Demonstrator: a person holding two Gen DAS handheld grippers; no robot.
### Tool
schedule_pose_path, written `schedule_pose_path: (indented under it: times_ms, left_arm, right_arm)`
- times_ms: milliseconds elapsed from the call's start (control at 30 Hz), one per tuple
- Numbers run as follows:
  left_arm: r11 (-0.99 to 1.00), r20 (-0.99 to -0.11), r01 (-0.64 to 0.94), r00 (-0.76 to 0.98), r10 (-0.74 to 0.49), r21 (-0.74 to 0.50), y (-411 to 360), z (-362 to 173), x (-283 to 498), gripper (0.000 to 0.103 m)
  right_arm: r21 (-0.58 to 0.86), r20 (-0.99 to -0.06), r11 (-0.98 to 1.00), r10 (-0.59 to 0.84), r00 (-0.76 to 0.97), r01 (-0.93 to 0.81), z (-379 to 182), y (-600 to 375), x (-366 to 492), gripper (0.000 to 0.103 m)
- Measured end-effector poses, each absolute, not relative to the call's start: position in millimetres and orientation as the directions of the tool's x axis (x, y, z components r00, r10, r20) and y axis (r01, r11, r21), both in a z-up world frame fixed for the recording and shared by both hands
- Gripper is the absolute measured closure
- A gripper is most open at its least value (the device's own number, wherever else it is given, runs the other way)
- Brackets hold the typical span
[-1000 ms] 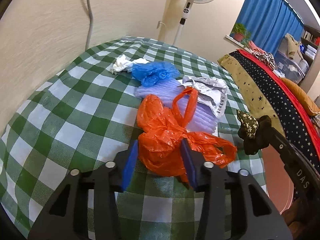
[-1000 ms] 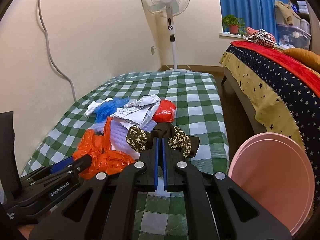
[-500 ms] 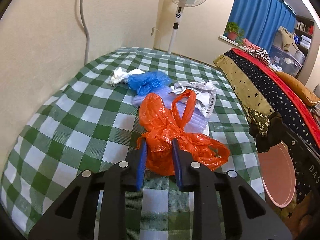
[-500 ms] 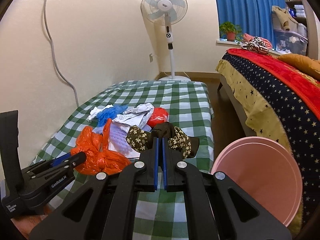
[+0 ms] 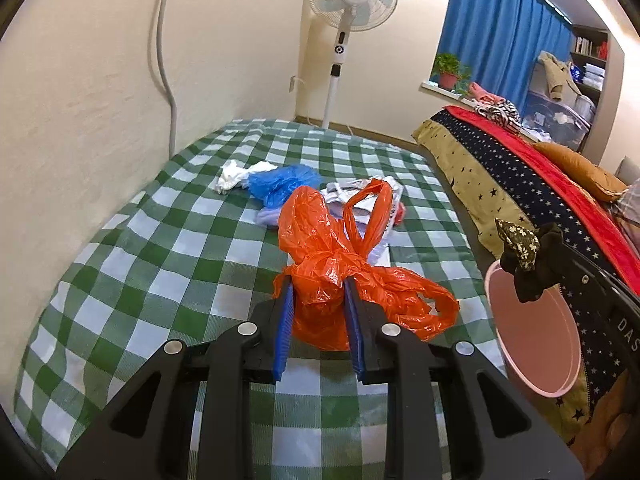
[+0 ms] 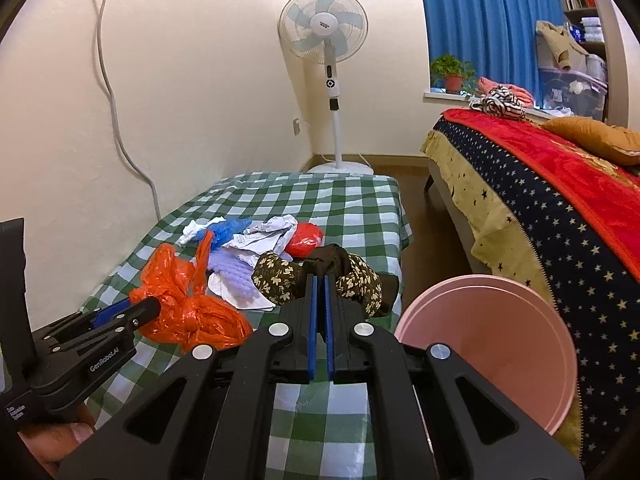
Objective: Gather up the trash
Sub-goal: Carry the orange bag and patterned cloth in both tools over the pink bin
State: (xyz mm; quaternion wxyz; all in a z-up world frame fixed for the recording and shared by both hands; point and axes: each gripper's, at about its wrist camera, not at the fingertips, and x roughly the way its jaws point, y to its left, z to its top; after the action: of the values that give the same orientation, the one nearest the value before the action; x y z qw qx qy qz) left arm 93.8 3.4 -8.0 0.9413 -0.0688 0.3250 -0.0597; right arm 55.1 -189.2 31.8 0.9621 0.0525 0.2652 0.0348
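Orange plastic bag (image 5: 328, 280): crumpled, being pinched by the left claw (image 5: 318, 292) above the green-checked worktop (image 5: 160, 264). Dark floral fabric scrunchie (image 6: 320, 276): being gripped in the right claw (image 6: 319, 280), jaws pressed nearly together, near the pink bin (image 6: 492, 356) at the worktop's edge. Remaining litter: blue plastic (image 5: 280, 182), white tissue (image 5: 236, 172), crumpled paper (image 6: 268, 236), red wad (image 6: 306, 238). Step in hand, judged: carrying both pieces binward; next, positioning over the rim and releasing.
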Motion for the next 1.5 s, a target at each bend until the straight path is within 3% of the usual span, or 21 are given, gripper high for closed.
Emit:
schedule_pose_path:
  times_ms: [1133, 1500]
  left_arm:
    - [0.960, -0.503, 0.231, 0.818, -0.279, -0.158, -58.3, 29.9, 59.4, 0.079]
    - [0.933, -0.499, 0.321, 0.789, -0.359, -0.163, -105.5, 19.8, 68.8, 0.079]
  right_arm:
    - [0.099, -0.504, 0.988, -0.054, 0.862, 0.120, 103.9, -282.5, 20.7, 0.099]
    - [0.134, -0.532, 0.961, -0.137, 0.836, 0.243, 79.1, -338.5, 23.0, 0.099]
